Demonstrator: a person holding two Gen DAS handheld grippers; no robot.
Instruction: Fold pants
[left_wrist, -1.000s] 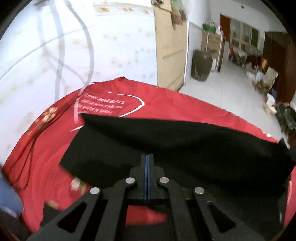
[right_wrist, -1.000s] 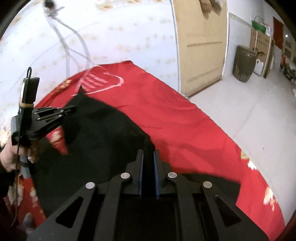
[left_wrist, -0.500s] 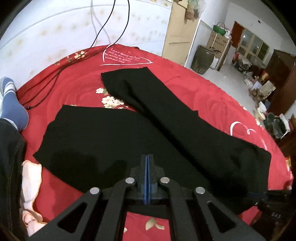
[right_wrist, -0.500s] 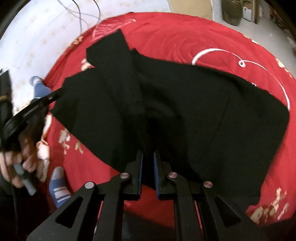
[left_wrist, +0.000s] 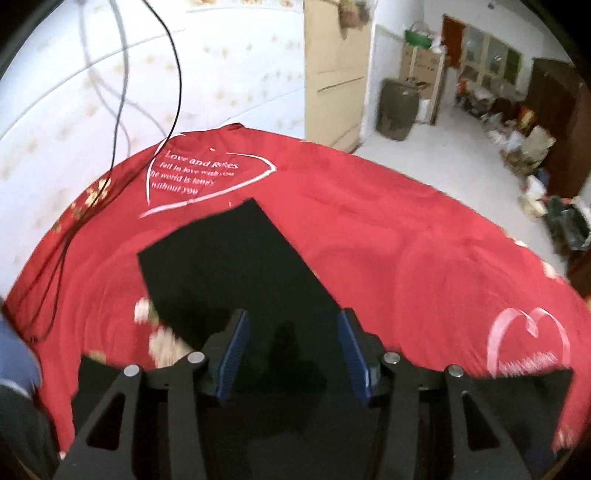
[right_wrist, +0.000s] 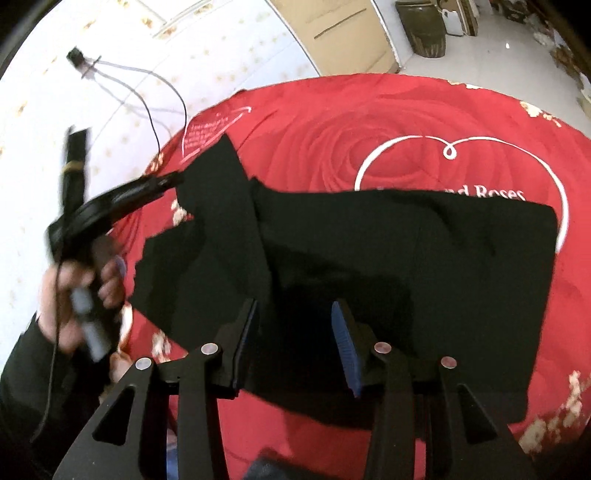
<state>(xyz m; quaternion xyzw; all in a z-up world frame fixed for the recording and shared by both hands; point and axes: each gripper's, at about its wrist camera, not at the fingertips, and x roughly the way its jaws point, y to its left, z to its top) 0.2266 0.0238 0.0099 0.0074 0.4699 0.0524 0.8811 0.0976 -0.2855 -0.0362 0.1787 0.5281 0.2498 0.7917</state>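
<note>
In the left wrist view, the left gripper (left_wrist: 291, 350) was seen at the bottom centre of the frame with its blue-padded fingers (left_wrist: 234, 350) spread wide, having just been opening; nothing was pressed between them, though black cloth lay beneath the gap. The black pants (left_wrist: 229, 266) were spread flat on a red bedspread (left_wrist: 406, 258), one leg reaching toward the upper middle of the frame and ending just below a white heart with lettering (left_wrist: 199, 177). A black cable (left_wrist: 173, 74) was seen hanging against the pale wall at upper left. In the right wrist view, the right gripper (right_wrist: 291, 343) was shown at the bottom centre with its fingers (right_wrist: 343, 347) moderately apart, having just been opening as well; the pants (right_wrist: 406, 266) lay under and beyond them, but no cloth was pinched by the pads. The garment filled the middle of the frame, its wide part toward the right and its two legs toward the left. The left gripper (right_wrist: 162, 182) was seen blurred at the left edge, held in a hand (right_wrist: 74, 291), its tips just above a leg end.
</note>
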